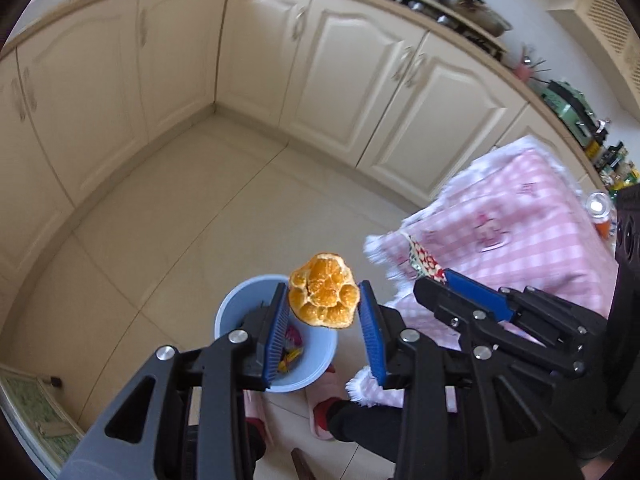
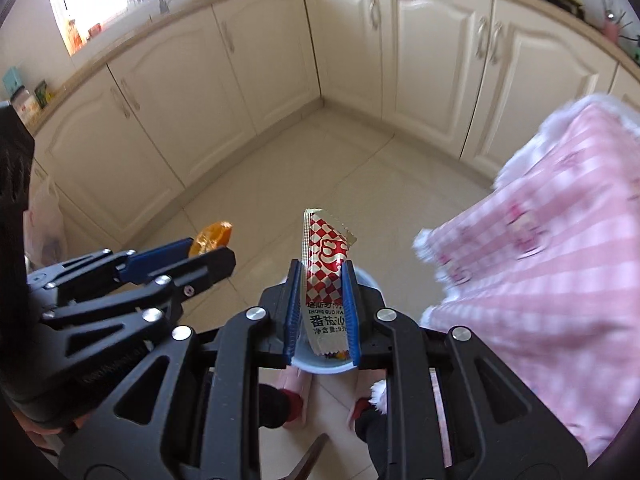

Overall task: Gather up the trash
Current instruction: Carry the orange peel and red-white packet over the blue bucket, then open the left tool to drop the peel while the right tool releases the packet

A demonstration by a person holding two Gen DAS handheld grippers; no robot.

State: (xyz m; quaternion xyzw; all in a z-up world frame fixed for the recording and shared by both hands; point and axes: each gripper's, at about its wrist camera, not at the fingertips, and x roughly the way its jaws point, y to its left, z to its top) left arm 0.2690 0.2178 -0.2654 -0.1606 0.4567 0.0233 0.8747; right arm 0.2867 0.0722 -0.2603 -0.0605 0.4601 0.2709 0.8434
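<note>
My left gripper [image 1: 323, 286] is shut on a half-peeled orange [image 1: 322, 300], its segments showing, right above a light blue bin [image 1: 240, 312] on the floor. Colourful wrappers [image 1: 290, 354] lie inside the bin. My right gripper [image 2: 322, 265] is shut on a red-and-white checked ketchup sachet [image 2: 326, 256] that stands upright between the blue pads. The bin's rim [image 2: 320, 366] shows just under those pads. The two grippers hang side by side: the right gripper [image 1: 432, 280] appears in the left wrist view, the left gripper [image 2: 208, 250] with the orange [image 2: 212, 238] in the right wrist view.
A table under a pink checked cloth [image 1: 520, 232] stands to the right, with a bottle [image 1: 598, 208] on it. Cream cabinets [image 1: 352, 80] line the corner behind the tiled floor [image 1: 192, 216]. A person's feet in pink slippers [image 1: 324, 412] stand by the bin. A green mat [image 1: 24, 404] lies lower left.
</note>
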